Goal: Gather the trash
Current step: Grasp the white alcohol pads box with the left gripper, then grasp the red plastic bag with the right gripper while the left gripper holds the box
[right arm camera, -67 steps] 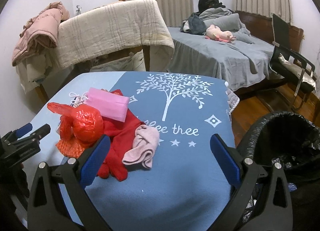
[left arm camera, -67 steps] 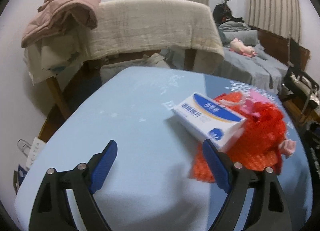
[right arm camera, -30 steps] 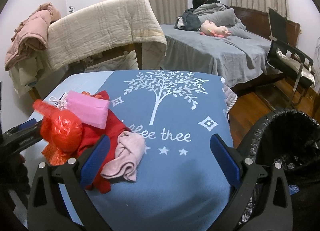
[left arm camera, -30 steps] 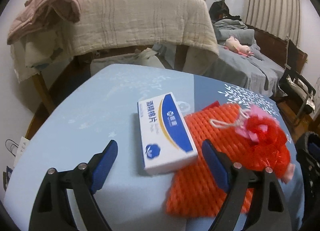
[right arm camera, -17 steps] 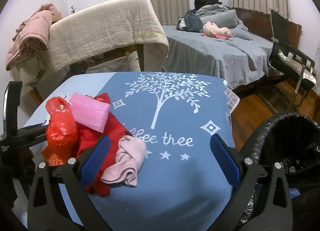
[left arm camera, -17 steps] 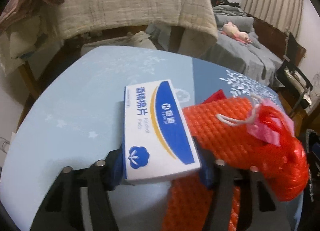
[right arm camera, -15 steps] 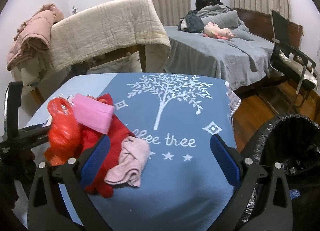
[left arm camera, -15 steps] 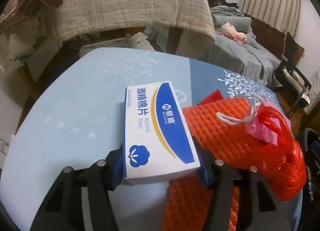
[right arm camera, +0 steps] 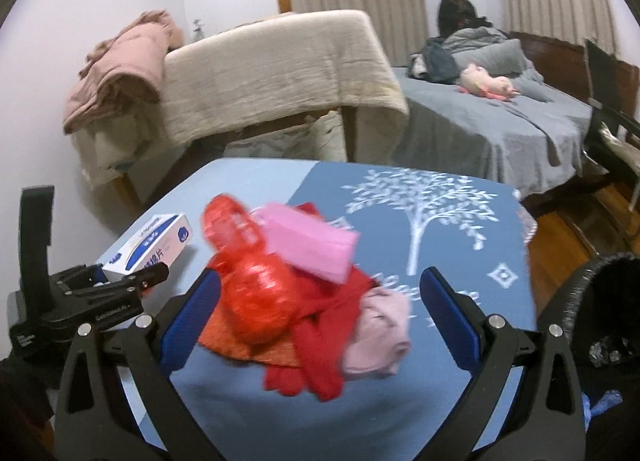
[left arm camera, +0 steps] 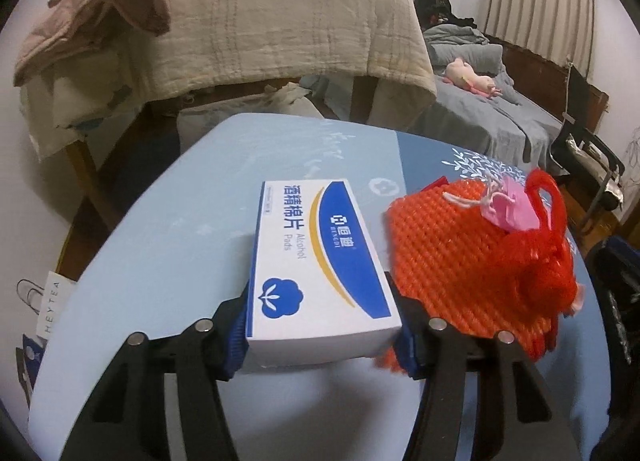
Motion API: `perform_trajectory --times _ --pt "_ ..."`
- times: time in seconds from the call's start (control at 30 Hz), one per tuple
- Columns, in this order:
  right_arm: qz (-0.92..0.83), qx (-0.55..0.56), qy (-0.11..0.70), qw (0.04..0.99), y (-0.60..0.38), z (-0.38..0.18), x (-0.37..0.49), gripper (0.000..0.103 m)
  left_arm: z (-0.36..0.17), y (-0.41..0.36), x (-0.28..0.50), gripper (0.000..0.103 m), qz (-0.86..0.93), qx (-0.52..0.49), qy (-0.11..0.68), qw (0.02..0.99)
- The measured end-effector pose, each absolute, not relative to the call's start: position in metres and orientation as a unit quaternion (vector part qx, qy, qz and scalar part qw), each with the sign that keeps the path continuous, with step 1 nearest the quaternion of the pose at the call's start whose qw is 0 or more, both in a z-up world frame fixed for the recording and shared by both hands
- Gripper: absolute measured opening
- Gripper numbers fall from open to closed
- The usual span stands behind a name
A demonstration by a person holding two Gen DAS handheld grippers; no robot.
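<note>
A white and blue alcohol-pads box (left arm camera: 316, 261) is clamped between the blue pads of my left gripper (left arm camera: 320, 341), just left of an orange net (left arm camera: 452, 257). From the right wrist view the same box (right arm camera: 152, 245) and left gripper (right arm camera: 120, 285) sit at the left edge of the blue-clothed table (right arm camera: 460, 261). My right gripper (right arm camera: 316, 309) is open. Its fingers frame a pile: a red plastic bag (right arm camera: 248, 273), a pink packet (right arm camera: 312, 241), red cloth (right arm camera: 320, 357) and a pink cloth (right arm camera: 380, 345). None of these touches its pads.
A bin lined with a black bag (right arm camera: 600, 301) stands off the table's right side. Behind the table is a chair draped with a beige blanket (right arm camera: 272, 73) and a pink jacket (right arm camera: 120, 69). A grey bed (right arm camera: 480, 125) and a black chair (right arm camera: 608, 101) lie farther right.
My left gripper came forward and closed on the box, which now sits clear of the orange net. The right gripper swung left, so the pile now lies between its fingers.
</note>
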State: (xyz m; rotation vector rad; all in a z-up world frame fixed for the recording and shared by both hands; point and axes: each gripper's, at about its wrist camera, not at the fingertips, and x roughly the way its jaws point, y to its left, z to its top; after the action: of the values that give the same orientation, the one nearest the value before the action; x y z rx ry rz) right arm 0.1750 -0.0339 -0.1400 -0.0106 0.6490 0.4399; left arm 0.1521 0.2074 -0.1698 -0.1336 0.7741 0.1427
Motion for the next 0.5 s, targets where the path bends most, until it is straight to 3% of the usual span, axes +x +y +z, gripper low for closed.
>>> perform_trajectory --times 0.03,0.23,0.3,0.5 --pt "0.217 -0.008 0.320 0.922 -0.029 -0.143 0.175 0.095 -0.168 0.208 0.148 0.057 0.071 -0.063 0.374 0.923" --pt "0.233 -0.024 0.345 0.909 -0.008 -0.156 0.177 0.064 -0.162 0.208 0.137 0.057 0.074 -0.055 0.363 0.927" --pt "0.250 -0.030 0.354 0.901 -0.003 -0.158 0.177 0.042 -0.159 0.209 0.135 0.057 0.075 -0.056 0.359 0.929" --pt "0.266 -0.026 0.344 0.900 -0.005 -0.143 0.167 0.037 -0.147 0.203 0.130 0.056 0.066 -0.053 0.346 0.934"
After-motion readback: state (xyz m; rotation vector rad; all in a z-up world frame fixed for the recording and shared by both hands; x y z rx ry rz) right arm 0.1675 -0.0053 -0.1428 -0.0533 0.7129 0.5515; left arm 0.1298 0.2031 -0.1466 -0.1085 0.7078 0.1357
